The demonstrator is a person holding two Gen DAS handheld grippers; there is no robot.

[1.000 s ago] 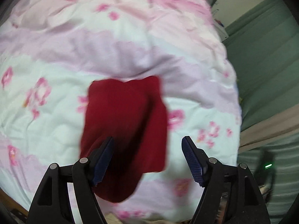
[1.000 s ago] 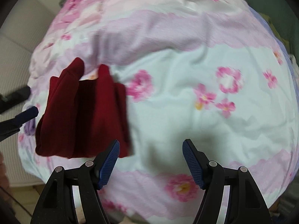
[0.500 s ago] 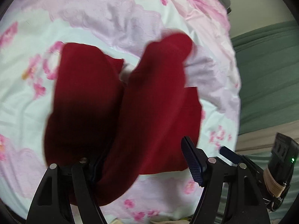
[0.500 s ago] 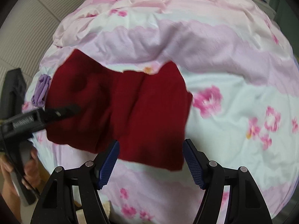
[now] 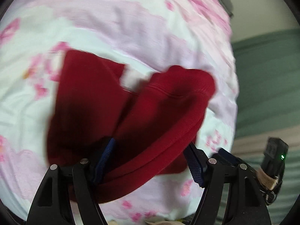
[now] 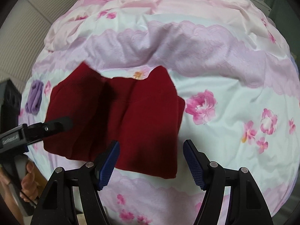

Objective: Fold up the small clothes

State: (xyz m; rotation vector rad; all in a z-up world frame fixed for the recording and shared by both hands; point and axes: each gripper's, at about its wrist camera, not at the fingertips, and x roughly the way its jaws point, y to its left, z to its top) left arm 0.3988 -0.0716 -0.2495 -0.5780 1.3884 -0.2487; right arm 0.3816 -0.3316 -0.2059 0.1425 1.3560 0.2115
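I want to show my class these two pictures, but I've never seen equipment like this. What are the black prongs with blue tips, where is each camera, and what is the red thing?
No robot here: a person holds a two-finger gripper in each hand, with a fisheye camera on each looking along its fingers. One picture is from the left gripper, the other from the right gripper. Both jaws stand open. A dark red garment lies on a pink floral bedspread; part of it drapes between the left gripper's fingers, though nothing is clamped. A small purple item lies beside it.

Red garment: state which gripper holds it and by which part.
Neither grips the red garment. Left gripper gapes around a raised fold; right gripper is open above its near edge.
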